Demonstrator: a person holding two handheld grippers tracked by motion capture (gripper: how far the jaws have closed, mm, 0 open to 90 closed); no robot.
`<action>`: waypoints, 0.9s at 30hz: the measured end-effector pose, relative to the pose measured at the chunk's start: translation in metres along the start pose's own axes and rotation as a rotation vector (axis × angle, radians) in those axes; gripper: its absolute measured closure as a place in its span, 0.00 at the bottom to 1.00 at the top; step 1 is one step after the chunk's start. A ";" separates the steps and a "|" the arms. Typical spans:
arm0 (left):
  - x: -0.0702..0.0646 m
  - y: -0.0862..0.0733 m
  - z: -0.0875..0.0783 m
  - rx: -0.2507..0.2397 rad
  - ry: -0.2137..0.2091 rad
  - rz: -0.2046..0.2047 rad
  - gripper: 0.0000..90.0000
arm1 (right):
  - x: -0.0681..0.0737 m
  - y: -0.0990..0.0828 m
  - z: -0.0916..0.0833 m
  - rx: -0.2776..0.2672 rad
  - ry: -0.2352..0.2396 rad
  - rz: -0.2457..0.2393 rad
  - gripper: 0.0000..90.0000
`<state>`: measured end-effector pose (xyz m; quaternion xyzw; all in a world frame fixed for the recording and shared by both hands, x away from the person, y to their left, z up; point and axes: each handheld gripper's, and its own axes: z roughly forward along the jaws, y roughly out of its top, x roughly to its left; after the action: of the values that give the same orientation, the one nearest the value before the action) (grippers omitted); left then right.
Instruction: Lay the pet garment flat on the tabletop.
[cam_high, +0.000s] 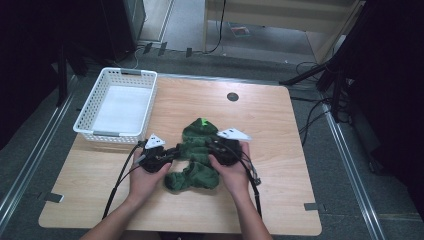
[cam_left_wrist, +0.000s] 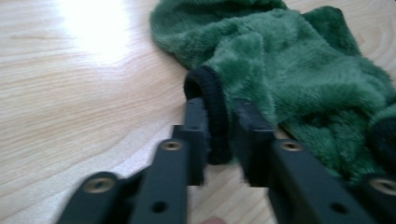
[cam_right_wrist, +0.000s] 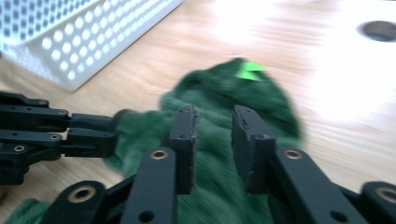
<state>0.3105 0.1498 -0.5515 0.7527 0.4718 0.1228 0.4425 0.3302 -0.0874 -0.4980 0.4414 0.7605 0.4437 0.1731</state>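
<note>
Jaws: left gripper (cam_left_wrist: 218, 128) clamped on black cuff (cam_left_wrist: 211, 100) | right gripper (cam_right_wrist: 212, 135) parted over sock (cam_high: 197, 150), grip I cannot tell | sock mid-table, long axis 12–6, toe at 12 | basket (cam_high: 90, 107) at 10, my left nearer.

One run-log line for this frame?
left gripper: astride black cuff of green fleece garment | right gripper: open over garment | white basket: far-left
</note>
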 end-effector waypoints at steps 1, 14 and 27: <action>0.000 0.000 0.000 0.000 0.001 0.004 0.87 | 0.004 0.000 0.011 0.020 -0.010 -0.012 0.82; -0.002 -0.003 -0.007 -0.095 0.030 0.018 0.62 | -0.007 -0.009 0.074 0.113 -0.153 0.000 0.84; -0.011 -0.001 -0.029 -0.107 0.028 0.055 0.55 | -0.012 0.006 0.059 0.044 -0.126 0.006 0.57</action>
<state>0.2866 0.1572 -0.5329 0.7389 0.4497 0.1704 0.4719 0.3786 -0.0653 -0.5263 0.4744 0.7564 0.3986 0.2095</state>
